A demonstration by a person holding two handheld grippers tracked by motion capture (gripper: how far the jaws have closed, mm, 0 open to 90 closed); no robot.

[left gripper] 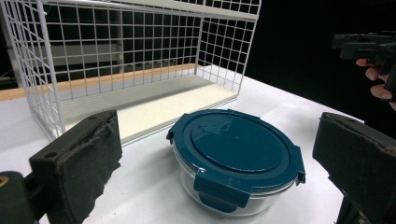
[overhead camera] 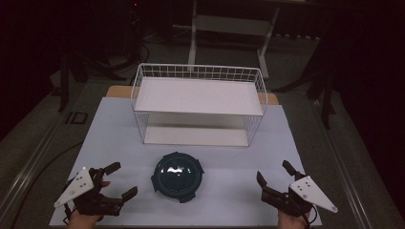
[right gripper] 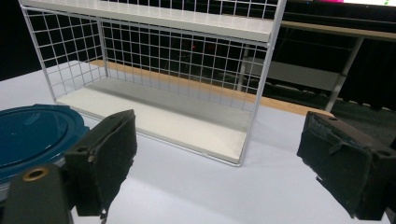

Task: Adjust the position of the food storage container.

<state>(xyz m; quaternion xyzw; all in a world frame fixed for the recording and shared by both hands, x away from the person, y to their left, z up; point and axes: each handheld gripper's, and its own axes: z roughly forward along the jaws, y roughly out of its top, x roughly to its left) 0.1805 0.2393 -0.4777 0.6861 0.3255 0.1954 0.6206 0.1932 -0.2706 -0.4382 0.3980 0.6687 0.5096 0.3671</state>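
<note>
A round glass container with a dark teal clip-on lid (overhead camera: 177,177) sits on the white table (overhead camera: 229,157), in front of a white two-level wire shelf rack (overhead camera: 198,102). My left gripper (overhead camera: 120,180) is open to the container's left, jaws pointing right toward it. In the left gripper view the container (left gripper: 236,156) lies just beyond the wide-apart jaws. My right gripper (overhead camera: 273,175) is open at the container's right, apart from it. In the right gripper view the lid (right gripper: 32,135) shows at the left edge, and the rack (right gripper: 163,112) stands ahead.
The rack's upper shelf (overhead camera: 198,95) and lower shelf (overhead camera: 196,136) both hold nothing. A wooden strip (overhead camera: 119,91) runs behind the rack. Dark floor and a table frame (overhead camera: 229,28) lie beyond the table's far edge.
</note>
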